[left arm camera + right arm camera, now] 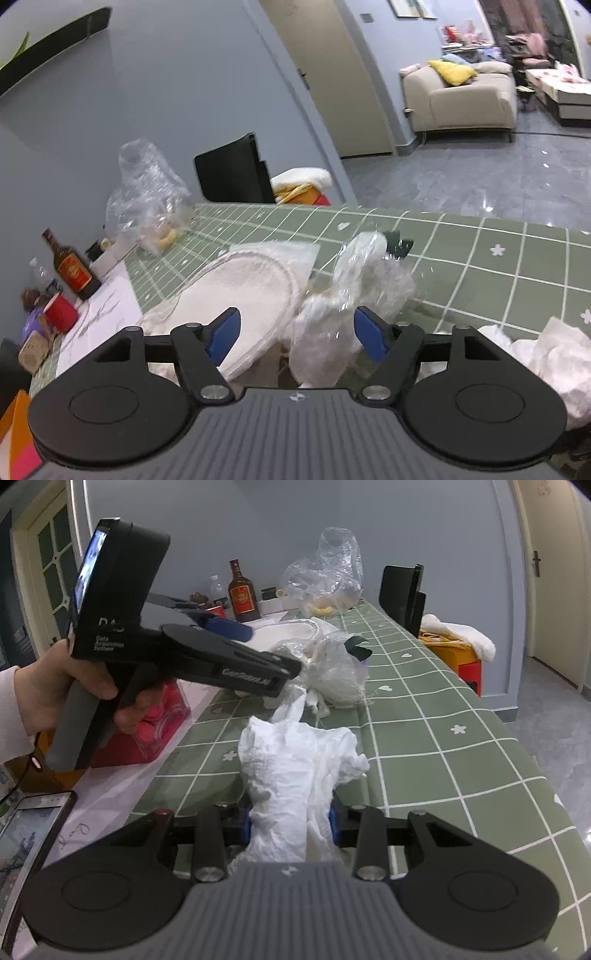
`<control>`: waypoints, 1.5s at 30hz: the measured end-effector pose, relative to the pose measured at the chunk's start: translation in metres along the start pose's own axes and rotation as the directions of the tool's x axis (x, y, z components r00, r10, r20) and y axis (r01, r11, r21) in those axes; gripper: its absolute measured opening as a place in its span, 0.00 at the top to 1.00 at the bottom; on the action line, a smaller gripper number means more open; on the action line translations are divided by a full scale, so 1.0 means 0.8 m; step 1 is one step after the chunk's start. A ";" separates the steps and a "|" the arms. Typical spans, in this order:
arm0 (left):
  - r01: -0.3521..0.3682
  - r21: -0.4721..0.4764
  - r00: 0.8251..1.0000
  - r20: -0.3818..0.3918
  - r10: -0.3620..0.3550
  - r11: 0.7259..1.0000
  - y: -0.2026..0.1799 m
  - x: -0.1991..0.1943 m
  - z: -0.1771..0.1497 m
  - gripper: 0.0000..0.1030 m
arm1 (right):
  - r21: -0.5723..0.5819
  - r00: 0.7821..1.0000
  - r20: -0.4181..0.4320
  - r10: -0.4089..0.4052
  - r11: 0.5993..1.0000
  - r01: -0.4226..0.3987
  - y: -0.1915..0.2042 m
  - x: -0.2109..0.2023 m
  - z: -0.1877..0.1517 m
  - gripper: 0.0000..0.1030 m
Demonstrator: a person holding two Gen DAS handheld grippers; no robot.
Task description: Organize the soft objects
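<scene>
- right wrist view: green checked surface (424, 738) carries everything.
- white tissue (291, 760) lies on it, its near end clamped in the right gripper (291, 823) jaws.
- left gripper (295, 332) jaws spread wide around a crinkled plastic bag (354, 291).

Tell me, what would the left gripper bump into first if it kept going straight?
Probably the crinkly clear plastic bag, already sitting between the open left gripper's blue fingers. Depth is hard to judge.
</scene>
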State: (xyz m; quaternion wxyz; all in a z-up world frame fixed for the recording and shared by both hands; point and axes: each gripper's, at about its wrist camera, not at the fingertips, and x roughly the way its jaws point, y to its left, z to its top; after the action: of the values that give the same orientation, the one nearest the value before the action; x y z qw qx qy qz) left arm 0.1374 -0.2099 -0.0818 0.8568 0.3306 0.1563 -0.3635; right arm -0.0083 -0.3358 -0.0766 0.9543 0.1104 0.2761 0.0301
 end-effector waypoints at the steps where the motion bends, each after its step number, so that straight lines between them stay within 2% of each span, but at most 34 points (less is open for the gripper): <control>1: -0.006 0.025 1.000 0.002 0.006 1.000 -0.003 0.002 0.000 0.25 | 0.002 1.000 0.000 0.002 1.000 -0.002 0.000 0.000 0.000 0.65; 4: -0.032 0.081 0.999 -0.024 0.034 0.996 -0.014 0.008 -0.002 0.42 | 0.006 1.000 0.000 0.005 1.000 -0.005 -0.002 0.000 0.000 0.65; 5: -0.027 0.070 0.999 -0.033 0.030 0.997 -0.016 0.009 -0.003 0.56 | 0.006 1.000 -0.001 0.004 1.000 -0.004 -0.001 0.000 0.001 0.65; 9: -0.019 0.041 0.997 -0.076 0.022 0.999 -0.021 0.010 -0.003 0.69 | 0.002 1.000 -0.001 0.002 1.000 -0.002 0.000 0.000 0.000 0.65; 19: 0.028 -0.092 0.996 -0.077 -0.035 0.995 -0.006 -0.032 0.000 0.71 | 0.007 1.000 -0.001 0.009 1.000 -0.009 -0.002 -0.001 0.001 0.65; 23: 0.005 -0.132 0.999 -0.049 -0.011 0.991 0.006 -0.058 -0.002 0.71 | 0.004 1.000 -0.002 0.009 1.000 -0.009 -0.003 -0.001 0.000 0.65; 29: 0.016 -0.269 0.999 -0.038 -0.027 0.963 0.038 -0.094 -0.008 0.71 | 0.006 1.000 -0.002 0.011 1.000 -0.011 -0.004 0.000 0.000 0.65; 32: 0.031 -0.333 0.995 -0.079 -0.061 0.942 0.047 -0.101 -0.014 0.71 | 0.006 1.000 -0.002 0.011 1.000 -0.011 -0.004 0.000 0.000 0.65; 37: 0.040 -0.357 0.979 -0.172 -0.108 0.933 0.050 -0.090 -0.026 0.72 | 0.003 1.000 -0.002 0.011 1.000 -0.011 -0.004 0.000 0.000 0.65; 43: 0.067 -0.417 0.963 -0.210 -0.168 0.906 0.054 -0.069 -0.042 0.72 | 0.003 1.000 -0.002 0.011 1.000 -0.011 -0.004 0.000 0.000 0.65; 45: 0.051 -0.407 0.968 -0.206 -0.146 0.912 0.048 -0.065 -0.042 0.69 | 0.002 1.000 -0.002 0.011 1.000 -0.011 -0.004 0.000 0.000 0.65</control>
State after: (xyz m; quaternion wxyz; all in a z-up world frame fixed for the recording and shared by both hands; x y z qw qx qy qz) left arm 0.1283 -0.1403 -0.0623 0.8624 0.1811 0.3424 -0.3258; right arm -0.0083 -0.3387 -0.0773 0.9537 0.1130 0.2765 0.0354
